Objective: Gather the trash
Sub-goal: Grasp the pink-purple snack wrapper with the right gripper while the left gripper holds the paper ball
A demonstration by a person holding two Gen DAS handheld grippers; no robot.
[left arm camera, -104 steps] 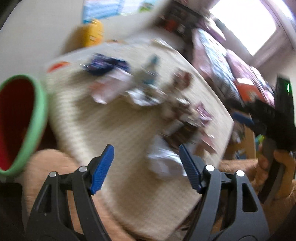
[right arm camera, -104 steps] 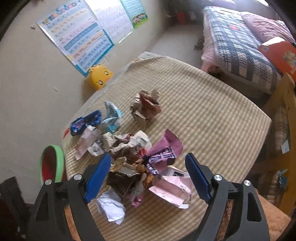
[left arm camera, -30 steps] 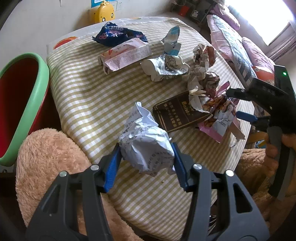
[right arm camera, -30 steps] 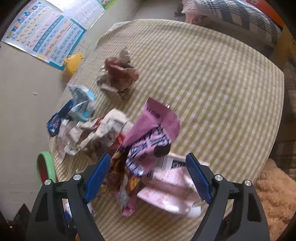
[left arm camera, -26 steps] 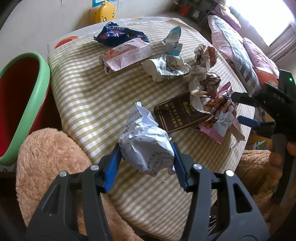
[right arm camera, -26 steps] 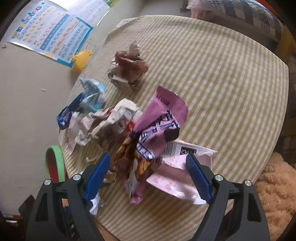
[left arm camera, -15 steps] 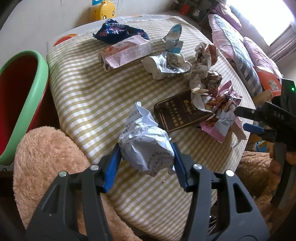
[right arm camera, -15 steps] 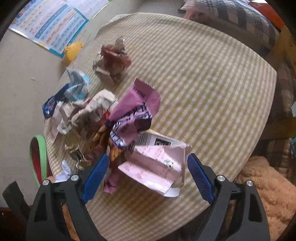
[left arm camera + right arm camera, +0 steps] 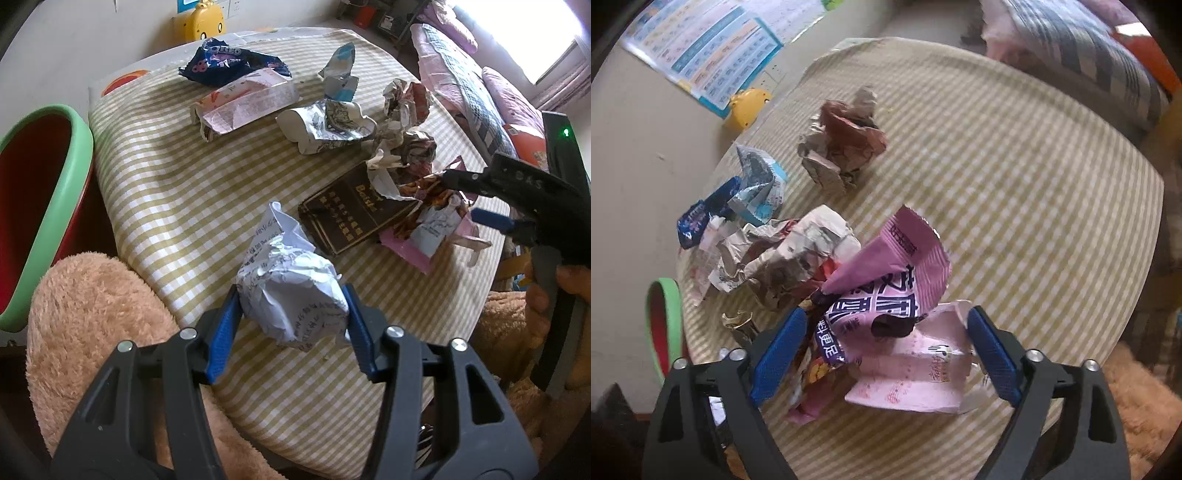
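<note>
My left gripper (image 9: 291,325) is shut on a crumpled white paper ball (image 9: 288,291), held just above the near edge of the checked tablecloth (image 9: 166,184). My right gripper (image 9: 886,350) points down over a pile of a purple snack wrapper (image 9: 890,280) and a pink carton (image 9: 916,376). Its jaws are closing with the pile between them, and the pads are close to it on both sides. The left wrist view also shows the right gripper (image 9: 472,199), held by a hand (image 9: 554,291).
A red bin with a green rim (image 9: 55,206) stands left of the table. More trash lies on the cloth: a blue Oreo wrapper (image 9: 229,62), a dark brown box (image 9: 351,218), a crumpled brown paper (image 9: 846,144). Fuzzy tan fabric (image 9: 92,314) lies below the near edge.
The left gripper, open earlier, now holds the paper ball and has kept still for the last second. The right gripper has shifted over the pink pile and its jaws have narrowed around it.
</note>
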